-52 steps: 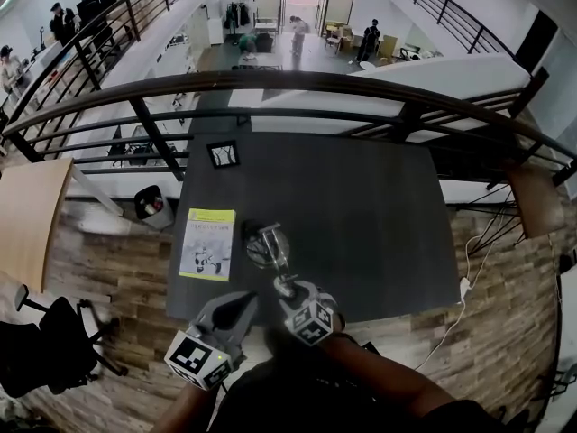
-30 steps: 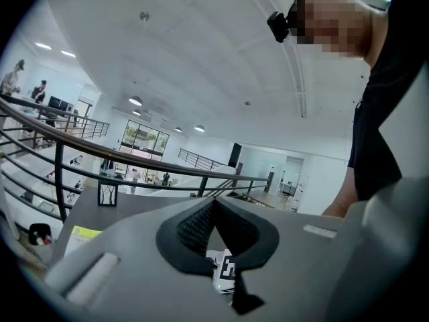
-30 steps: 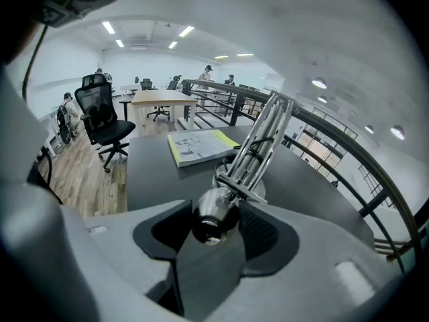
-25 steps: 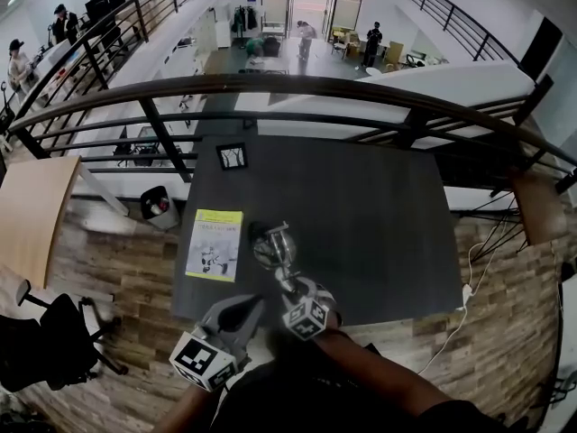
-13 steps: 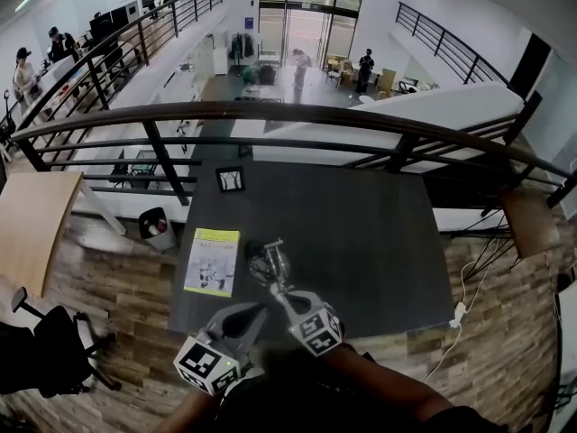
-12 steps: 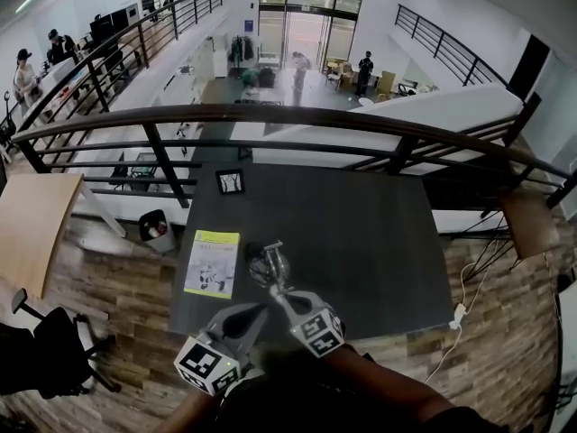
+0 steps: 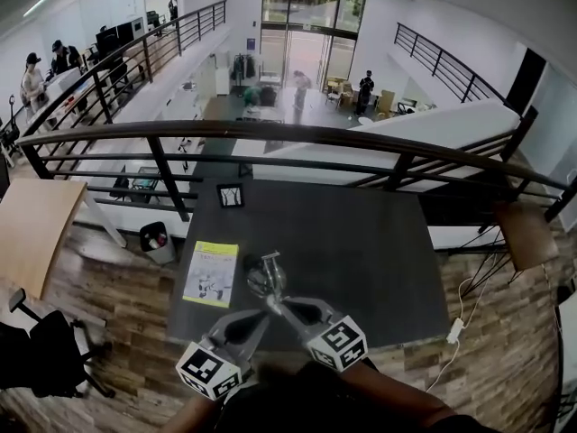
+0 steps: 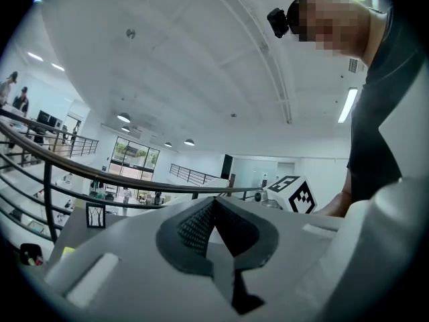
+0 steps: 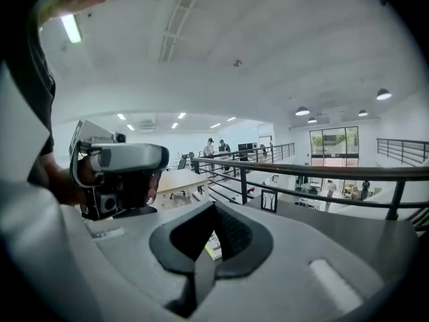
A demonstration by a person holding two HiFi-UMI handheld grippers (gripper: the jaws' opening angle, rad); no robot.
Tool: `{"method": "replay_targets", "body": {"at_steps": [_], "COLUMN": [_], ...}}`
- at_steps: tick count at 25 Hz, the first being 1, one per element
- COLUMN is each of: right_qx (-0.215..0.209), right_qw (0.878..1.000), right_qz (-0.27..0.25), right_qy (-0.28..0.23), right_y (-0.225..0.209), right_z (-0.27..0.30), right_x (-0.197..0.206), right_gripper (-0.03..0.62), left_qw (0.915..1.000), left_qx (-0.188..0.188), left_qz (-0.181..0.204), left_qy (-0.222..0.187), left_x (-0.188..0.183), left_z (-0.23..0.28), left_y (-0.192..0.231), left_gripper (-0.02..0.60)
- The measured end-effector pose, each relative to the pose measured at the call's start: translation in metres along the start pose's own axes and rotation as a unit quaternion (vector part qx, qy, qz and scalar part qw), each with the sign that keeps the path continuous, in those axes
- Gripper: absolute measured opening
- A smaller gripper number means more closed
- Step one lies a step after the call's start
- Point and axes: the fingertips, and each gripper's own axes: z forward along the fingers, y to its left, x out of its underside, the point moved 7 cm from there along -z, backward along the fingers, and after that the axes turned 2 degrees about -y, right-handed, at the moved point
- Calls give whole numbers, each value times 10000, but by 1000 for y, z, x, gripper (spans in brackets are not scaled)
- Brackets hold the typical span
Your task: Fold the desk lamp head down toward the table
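A small desk lamp (image 7: 262,276) with a round, shiny head stands near the front edge of the dark table (image 7: 361,242). My right gripper (image 7: 272,301) hangs above the table's front edge, just short of the lamp, shut with nothing between its jaws. In the right gripper view its pads (image 9: 214,210) meet and the lamp is out of sight. Just left of it, my left gripper (image 7: 255,317) is also shut and empty, held level. In the left gripper view the tips (image 8: 214,203) touch, with the right gripper's marker cube (image 8: 295,193) beyond them.
A yellow booklet (image 7: 209,273) lies left of the lamp. A small picture frame (image 7: 230,195) stands at the table's far left corner. A dark railing (image 7: 297,133) runs behind the table, over an open hall with people far below. A wooden tabletop (image 7: 32,228) stands at left.
My right gripper has risen from beside the lamp toward the camera, and its cube looks larger. The left gripper has lifted slightly. The lamp stands where it was.
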Motion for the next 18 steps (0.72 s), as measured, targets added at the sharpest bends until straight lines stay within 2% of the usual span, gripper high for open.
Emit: {"method": "replay_targets", "body": {"at_steps": [8, 18], "right_qx": [-405, -774], "right_qw": [9986, 9946], "right_qz": [-73, -259], "right_qy": [-326, -639], "right_y": [1, -1], "right_z": [-39, -159], "right_x": [-16, -8], "right_gripper": [2, 2], "left_qw": [9989, 9971], "left_qx": [-381, -646], "left_qz": [161, 130], "left_qy": [-218, -368], "left_x": [-6, 23], "left_z": [3, 38], "left_y": [-38, -143], "left_gripper": [2, 2]}}
